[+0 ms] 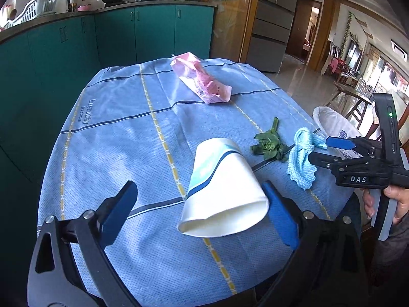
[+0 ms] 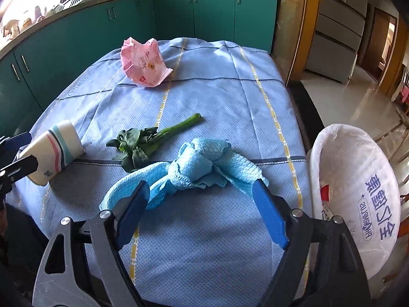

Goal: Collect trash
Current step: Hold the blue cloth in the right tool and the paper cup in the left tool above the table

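We hold our left gripper [image 1: 202, 207] tilted down over the table [image 1: 127, 140], jaws spread wide, and the cup [image 1: 225, 192] lies on its side between the blue pads, its right edge against the right pad [image 1: 278, 217], the left pad well clear of it. Our right gripper [image 2: 202, 204] points down at the same table's right side, jaws open around the near part of the cloth [image 2: 194, 168], pads not pressing it. In the left view, our right hand [image 1: 393, 202] grips that gripper's handle beside the table's right edge.
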Demonstrator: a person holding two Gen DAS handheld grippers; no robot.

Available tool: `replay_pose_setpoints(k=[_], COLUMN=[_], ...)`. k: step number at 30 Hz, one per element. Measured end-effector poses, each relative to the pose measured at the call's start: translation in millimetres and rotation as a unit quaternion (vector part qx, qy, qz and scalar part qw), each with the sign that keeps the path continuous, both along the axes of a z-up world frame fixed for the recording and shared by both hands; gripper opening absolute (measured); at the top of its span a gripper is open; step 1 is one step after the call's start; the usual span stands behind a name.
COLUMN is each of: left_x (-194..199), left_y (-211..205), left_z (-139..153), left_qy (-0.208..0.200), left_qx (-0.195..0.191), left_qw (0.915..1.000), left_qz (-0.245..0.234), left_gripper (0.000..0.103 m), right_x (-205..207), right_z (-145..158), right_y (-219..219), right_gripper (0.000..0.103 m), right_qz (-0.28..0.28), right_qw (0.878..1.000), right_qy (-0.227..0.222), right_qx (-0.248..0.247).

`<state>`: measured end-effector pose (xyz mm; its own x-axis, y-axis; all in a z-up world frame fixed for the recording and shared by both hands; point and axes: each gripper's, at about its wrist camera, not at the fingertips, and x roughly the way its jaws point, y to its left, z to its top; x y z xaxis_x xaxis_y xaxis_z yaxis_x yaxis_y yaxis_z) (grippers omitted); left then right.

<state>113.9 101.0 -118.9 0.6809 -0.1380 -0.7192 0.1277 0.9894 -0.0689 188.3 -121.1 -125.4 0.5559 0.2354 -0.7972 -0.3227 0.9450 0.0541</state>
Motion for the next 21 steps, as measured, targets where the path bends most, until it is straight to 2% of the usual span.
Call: replay_pose_setpoints(k=[16, 21], left_x=[-3, -3], left_y=[-17, -31], left_z=[-7, -16], left_qy=[0.022, 0.038], left_qx=[-0.015, -0.006], left_qw=[0.9991, 0.998], left_qz=[-0.033, -0.051], left_gripper=[0.099, 0.099], right_x=[-1, 4], right_z=[-2, -2], right_y=[-4, -5], right_gripper=[0.082, 0.082], right_qz=[-0.021, -0.029], right_qw=[1.0, 0.999], right_qy=[0.003, 0.005], right_qx=[0.012, 0.02])
